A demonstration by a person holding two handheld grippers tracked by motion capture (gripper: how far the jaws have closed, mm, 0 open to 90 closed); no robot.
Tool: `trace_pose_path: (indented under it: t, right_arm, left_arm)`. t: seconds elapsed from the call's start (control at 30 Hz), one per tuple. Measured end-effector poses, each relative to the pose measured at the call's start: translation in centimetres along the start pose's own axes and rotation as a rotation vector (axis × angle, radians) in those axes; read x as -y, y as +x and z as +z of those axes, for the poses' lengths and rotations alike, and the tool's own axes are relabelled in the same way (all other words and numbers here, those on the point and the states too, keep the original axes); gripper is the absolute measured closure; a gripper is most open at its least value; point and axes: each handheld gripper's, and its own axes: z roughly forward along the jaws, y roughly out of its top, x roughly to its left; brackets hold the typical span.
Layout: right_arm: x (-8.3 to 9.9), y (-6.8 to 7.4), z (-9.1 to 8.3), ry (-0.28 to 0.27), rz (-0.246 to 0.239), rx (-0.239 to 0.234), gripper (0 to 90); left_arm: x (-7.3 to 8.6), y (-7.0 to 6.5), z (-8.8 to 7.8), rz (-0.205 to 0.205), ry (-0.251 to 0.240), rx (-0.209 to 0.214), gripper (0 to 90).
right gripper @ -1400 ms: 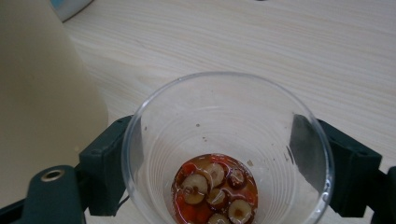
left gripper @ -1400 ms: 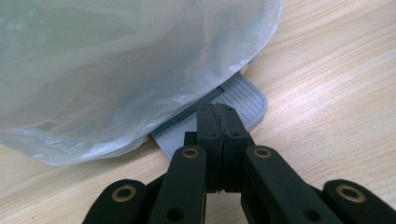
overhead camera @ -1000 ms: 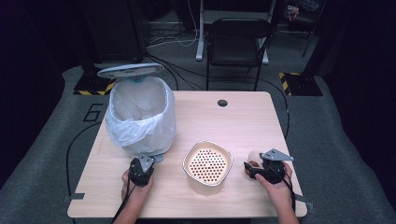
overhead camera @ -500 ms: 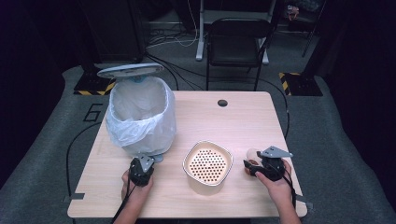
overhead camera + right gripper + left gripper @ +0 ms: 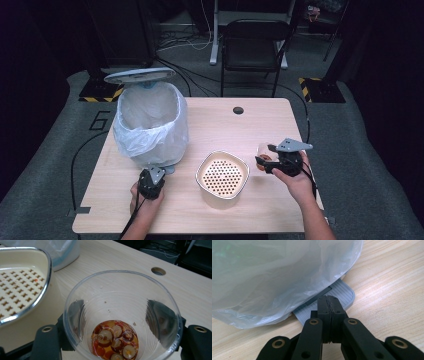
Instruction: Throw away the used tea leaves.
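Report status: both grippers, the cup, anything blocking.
Left gripper shut, tips on bin pedal. Right gripper shut on cup, fruit slices in liquid inside. Strainer bowl beside it; path unobstructed.

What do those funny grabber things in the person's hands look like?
Each hand holds a black tool. The left gripper has two black jaws on jointed arms with round brass-coloured rivets, seen in its own view. The right gripper carries a grey three-cornered plate on top. A black cable trails from each. The forearms are bare, no sleeves.
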Motion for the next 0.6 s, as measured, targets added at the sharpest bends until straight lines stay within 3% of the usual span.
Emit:
trace_pose_path:
  t: [0.27,0.6]
  right_arm:
    - [-3.4,0.7,1.2,-0.003,-0.094,-0.032,31.8]
    - [-7.4,1.1,3.0,-0.060,-0.124,-0.094,31.2]
  left_arm:
    - [0.0,0.0,0.0,-0.002,0.000,0.002,89.1]
    - [0.0,0.0,0.0,-0.007,0.000,0.005,89.1]
